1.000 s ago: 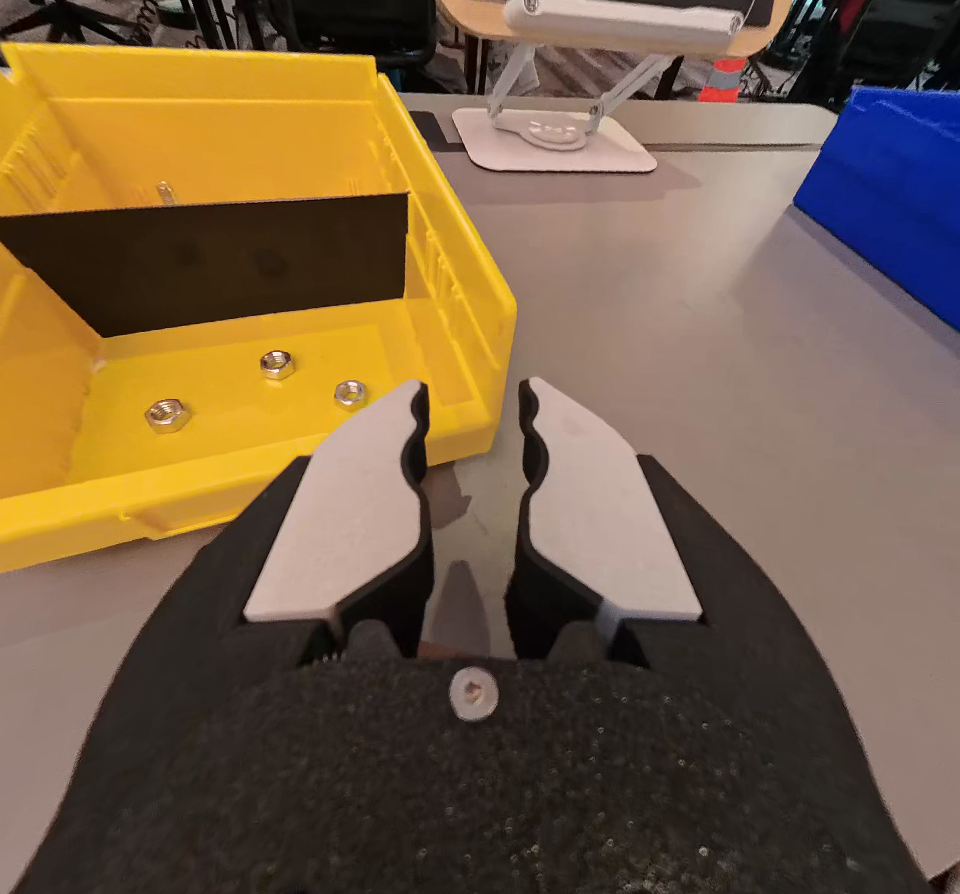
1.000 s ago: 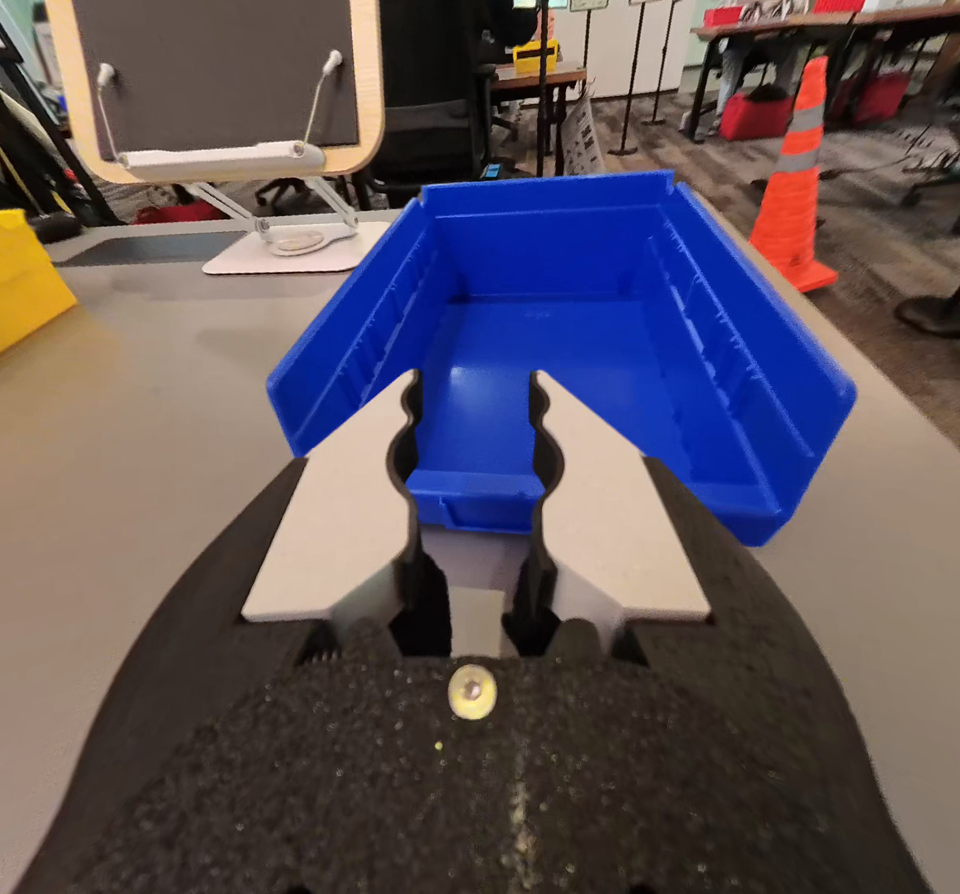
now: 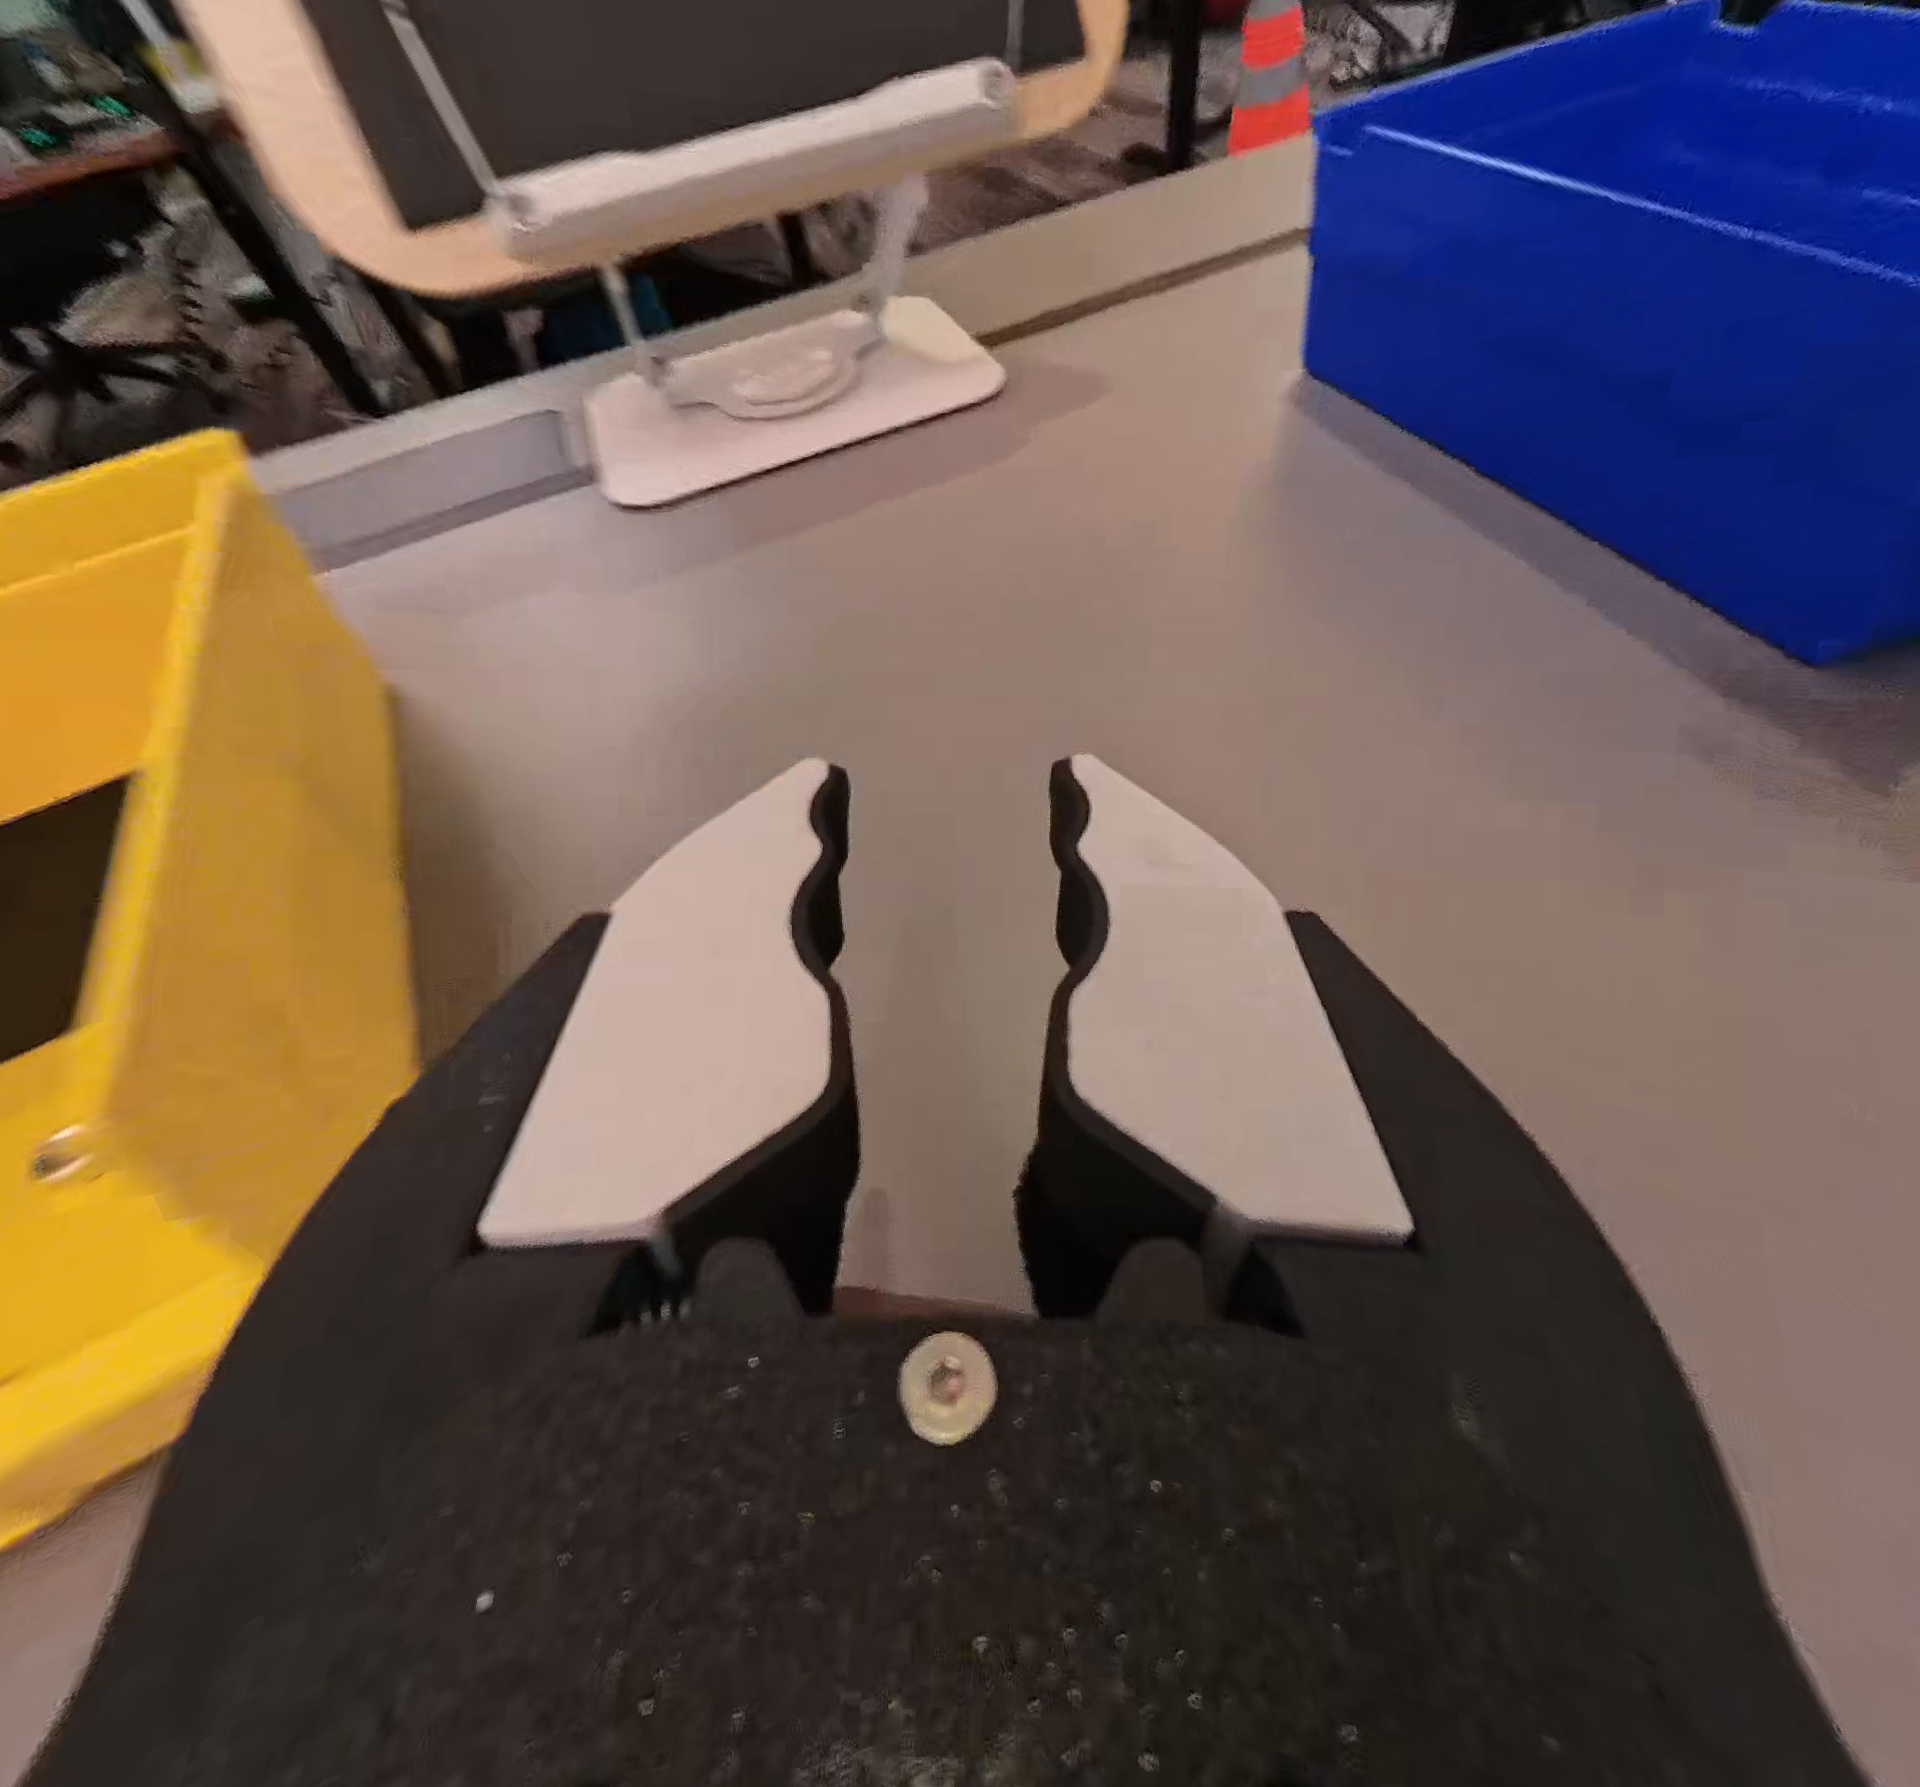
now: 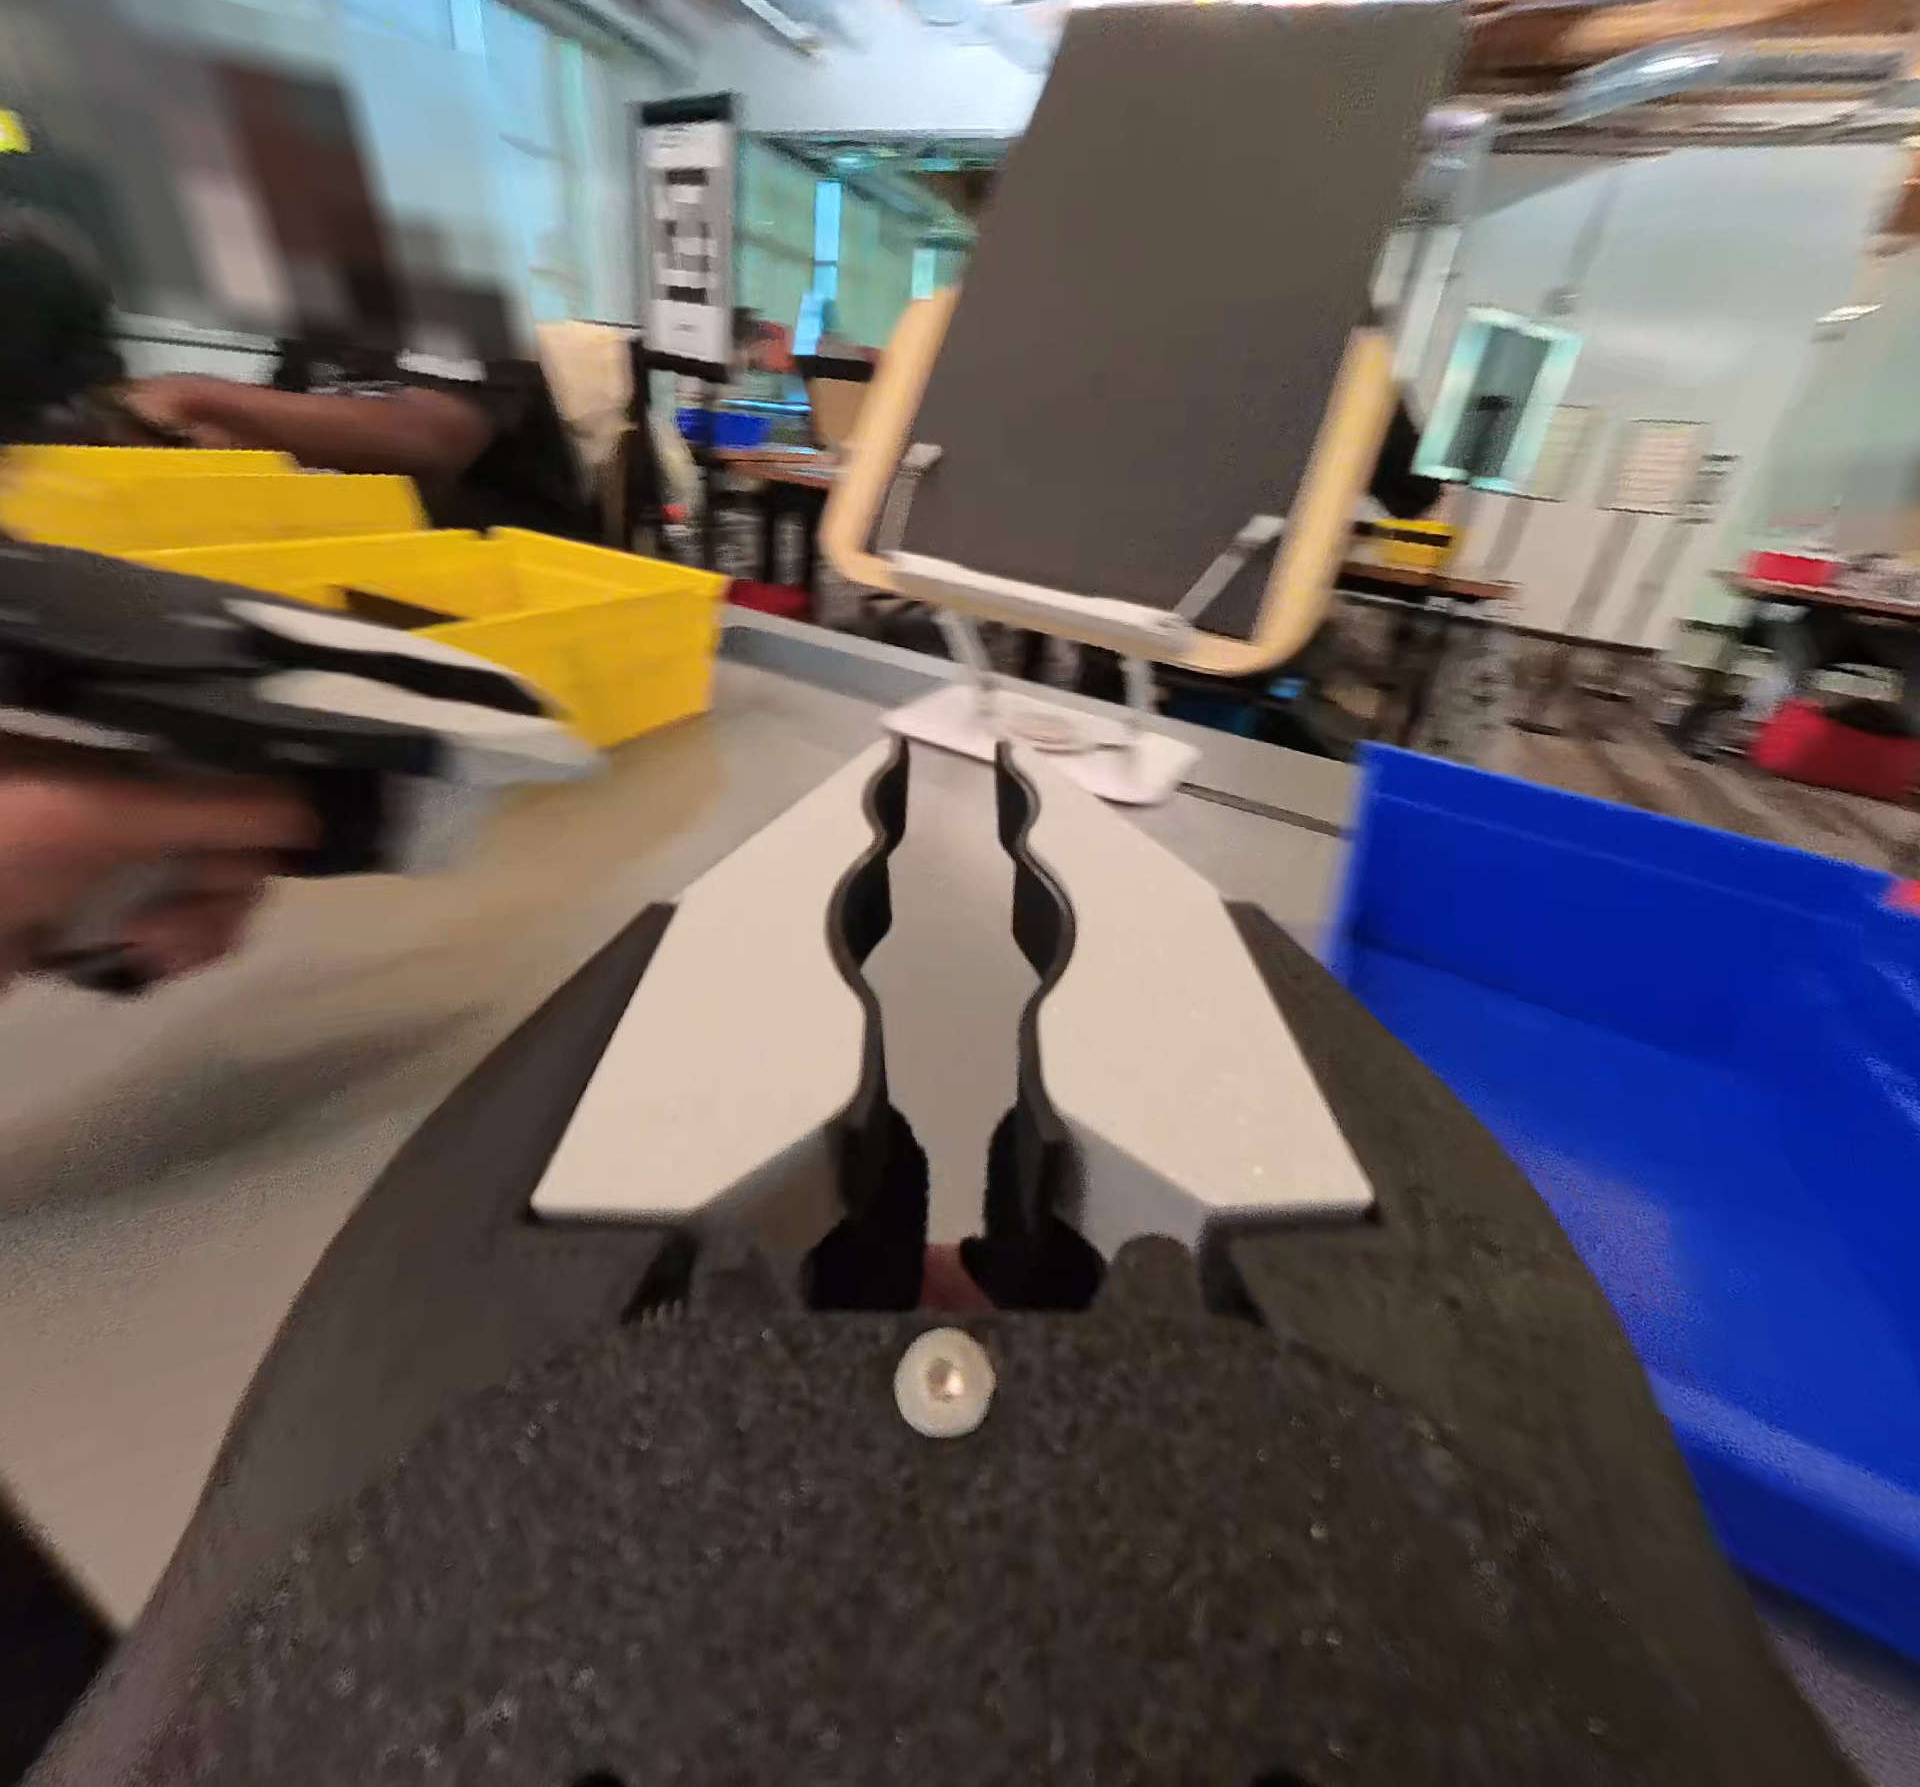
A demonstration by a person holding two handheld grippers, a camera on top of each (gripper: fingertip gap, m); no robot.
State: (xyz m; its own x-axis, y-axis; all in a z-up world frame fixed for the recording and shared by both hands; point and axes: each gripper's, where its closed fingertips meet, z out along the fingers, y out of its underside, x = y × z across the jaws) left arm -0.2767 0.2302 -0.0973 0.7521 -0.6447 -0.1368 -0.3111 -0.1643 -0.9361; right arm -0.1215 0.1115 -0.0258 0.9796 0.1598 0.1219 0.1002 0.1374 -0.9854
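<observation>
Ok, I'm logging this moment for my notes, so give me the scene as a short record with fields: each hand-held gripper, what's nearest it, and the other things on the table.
left hand-held gripper: open, nothing between the fingers, over the bare grey table
nearest to left: yellow bin, holding a metal nut
right hand-held gripper: narrowly open, nothing held
nearest to right: blue bin
far edge: tablet stand on a white base

Bare table (image 3: 1039,594) lane between yellow bin (image 3: 260,802) and blue bin (image 3: 1610,387); stand (image 3: 790,407) blocks far end.
</observation>
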